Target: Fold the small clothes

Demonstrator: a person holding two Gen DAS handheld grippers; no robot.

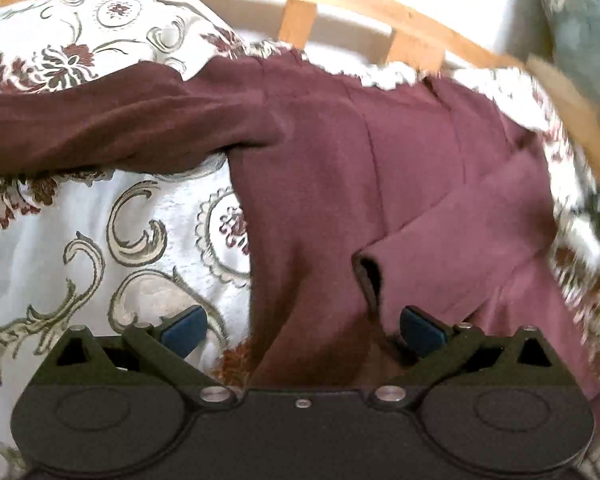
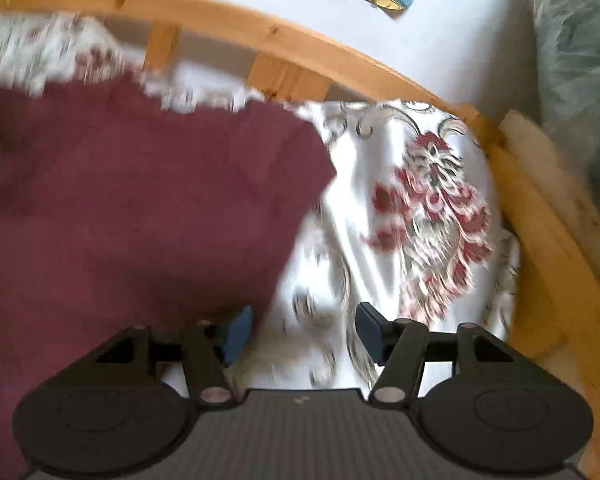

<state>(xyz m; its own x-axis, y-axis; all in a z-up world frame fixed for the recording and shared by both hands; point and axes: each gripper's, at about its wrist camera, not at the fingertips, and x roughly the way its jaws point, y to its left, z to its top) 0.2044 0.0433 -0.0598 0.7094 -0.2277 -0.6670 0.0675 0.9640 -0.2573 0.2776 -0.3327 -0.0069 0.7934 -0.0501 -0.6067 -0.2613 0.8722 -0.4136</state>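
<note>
Maroon top (image 1: 340,168) lies lengthwise near to far between the left gripper (image 1: 300,330)'s wide, empty jaws, its right edge just left of the right gripper (image 2: 300,334)'s half-spread empty jaws.

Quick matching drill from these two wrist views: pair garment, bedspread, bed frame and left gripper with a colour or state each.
Things:
1. garment
2. bedspread
3. bed frame
4. left gripper

Colour or state:
A. pale wood
B. open, over the cloth's edge
C. maroon, one sleeve folded across the body
D. white with floral scrolls

Pairs: 1-C, 2-D, 3-A, 4-B
</note>
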